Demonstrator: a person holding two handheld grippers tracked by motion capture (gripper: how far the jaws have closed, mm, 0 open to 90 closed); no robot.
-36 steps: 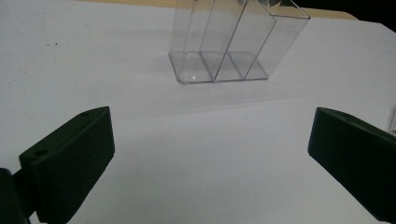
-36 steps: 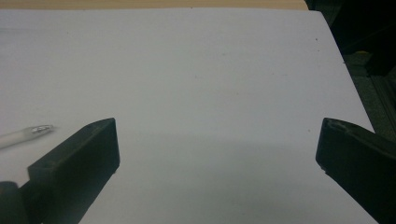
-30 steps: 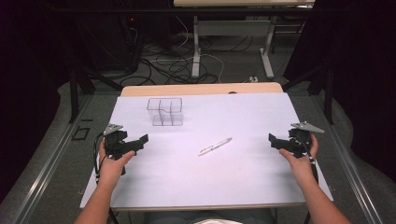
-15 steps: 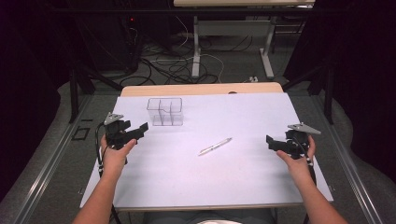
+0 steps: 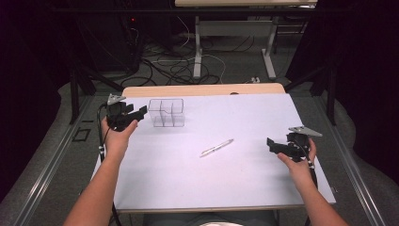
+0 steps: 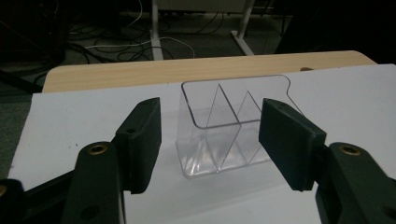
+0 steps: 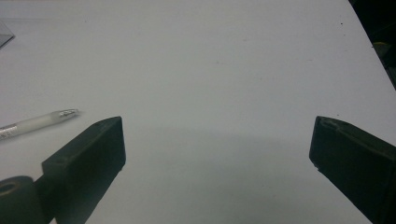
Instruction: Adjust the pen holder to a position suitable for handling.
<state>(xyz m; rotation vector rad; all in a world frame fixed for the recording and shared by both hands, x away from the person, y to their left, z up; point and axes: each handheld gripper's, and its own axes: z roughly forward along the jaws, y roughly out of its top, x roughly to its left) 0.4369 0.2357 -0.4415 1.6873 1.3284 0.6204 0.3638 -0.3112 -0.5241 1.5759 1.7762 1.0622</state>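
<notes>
Hands at a white-covered table with a pale wood far edge hold two matte black grippers. Left gripper, jaws spread wide, points at a clear plastic organizer, a glossy, round-cornered box split by thin partitions, standing upright near the table's far left; the jaws frame it without touching. Right gripper, jaws also wide apart, hovers over bare surface at the right. A slim translucent pen with a silvery tip lies slanted mid-table, between the two.
</notes>
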